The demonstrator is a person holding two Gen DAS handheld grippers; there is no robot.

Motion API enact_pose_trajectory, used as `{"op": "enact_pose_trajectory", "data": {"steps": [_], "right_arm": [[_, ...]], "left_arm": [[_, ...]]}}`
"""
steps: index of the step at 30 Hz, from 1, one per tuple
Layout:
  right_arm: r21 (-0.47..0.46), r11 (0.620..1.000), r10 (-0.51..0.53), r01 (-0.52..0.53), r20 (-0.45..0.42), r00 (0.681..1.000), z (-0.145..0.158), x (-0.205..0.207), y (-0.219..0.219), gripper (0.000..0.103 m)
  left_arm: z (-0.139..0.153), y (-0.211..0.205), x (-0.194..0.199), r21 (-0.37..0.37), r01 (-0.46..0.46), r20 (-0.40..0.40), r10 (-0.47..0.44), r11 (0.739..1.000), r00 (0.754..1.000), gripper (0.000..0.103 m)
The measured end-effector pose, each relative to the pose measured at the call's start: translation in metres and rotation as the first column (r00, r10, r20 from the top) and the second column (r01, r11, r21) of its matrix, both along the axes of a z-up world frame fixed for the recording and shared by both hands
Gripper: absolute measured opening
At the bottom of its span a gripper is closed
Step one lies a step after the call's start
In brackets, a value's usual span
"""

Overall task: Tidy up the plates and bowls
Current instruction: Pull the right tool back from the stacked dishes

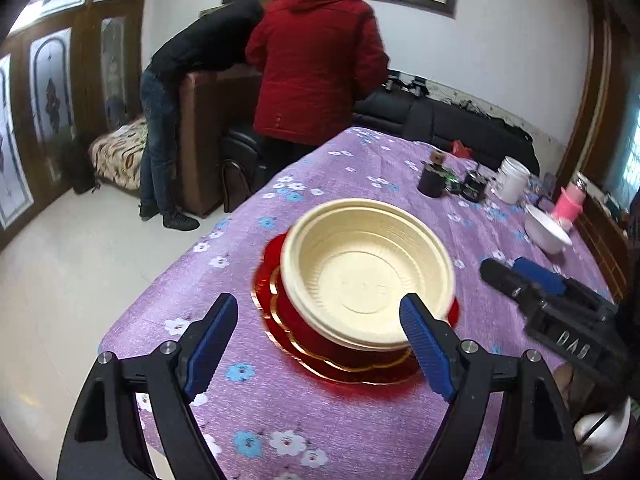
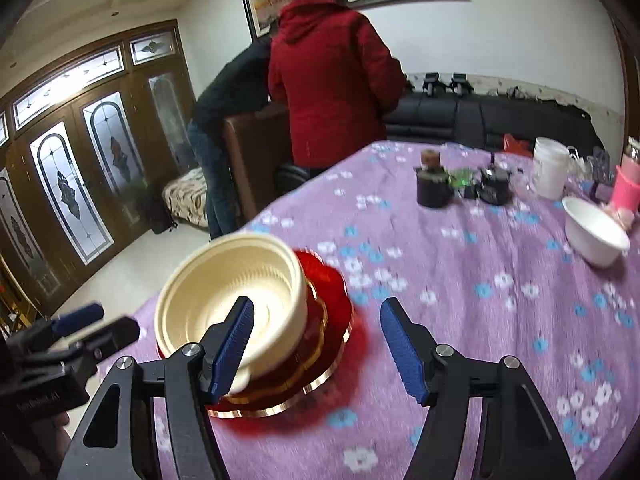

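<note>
A cream plastic bowl sits in a red bowl, which stands on a red gold-rimmed plate on the purple flowered tablecloth. The stack also shows in the right wrist view, with the cream bowl at left on the red plate. My left gripper is open and empty, just short of the stack. My right gripper is open and empty, to the right of the stack; its left finger overlaps the cream bowl's rim. A white bowl stands apart at far right, also seen in the left wrist view.
At the table's far side stand a dark jar, a black device, a white mug and a pink cup. Two people stand beyond the table's far edge by a sofa. The table edge drops off left of the stack.
</note>
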State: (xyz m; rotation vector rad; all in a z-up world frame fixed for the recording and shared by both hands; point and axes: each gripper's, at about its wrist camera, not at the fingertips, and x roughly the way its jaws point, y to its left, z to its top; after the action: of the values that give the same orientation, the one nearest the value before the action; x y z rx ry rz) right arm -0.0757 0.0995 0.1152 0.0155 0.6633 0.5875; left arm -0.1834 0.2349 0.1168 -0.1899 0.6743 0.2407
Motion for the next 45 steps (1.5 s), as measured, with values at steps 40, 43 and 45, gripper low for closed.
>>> {"op": "enact_pose_trajectory", "data": {"steps": [40,43,45], "right_arm": [[0.071,0.99,-0.111,0.122,-0.148,0.983,-0.038,0.01,-0.11,0.074],[0.073,0.988,-0.122,0.134,-0.157,0.98,-0.041,0.011,-0.115,0.075],[0.075,0.987,-0.125,0.139,-0.163,0.979,-0.043,0.011,-0.118,0.075]], "left_arm": [[-0.018,-0.127,0.037,0.163,0.215,-0.15,-0.191,0.963,0.97,0.083],[-0.018,-0.132,0.038,0.166,0.226,-0.156,-0.201,0.96,0.967,0.083],[-0.019,-0.135,0.039,0.168,0.232,-0.159,-0.206,0.958,0.966,0.083]]}}
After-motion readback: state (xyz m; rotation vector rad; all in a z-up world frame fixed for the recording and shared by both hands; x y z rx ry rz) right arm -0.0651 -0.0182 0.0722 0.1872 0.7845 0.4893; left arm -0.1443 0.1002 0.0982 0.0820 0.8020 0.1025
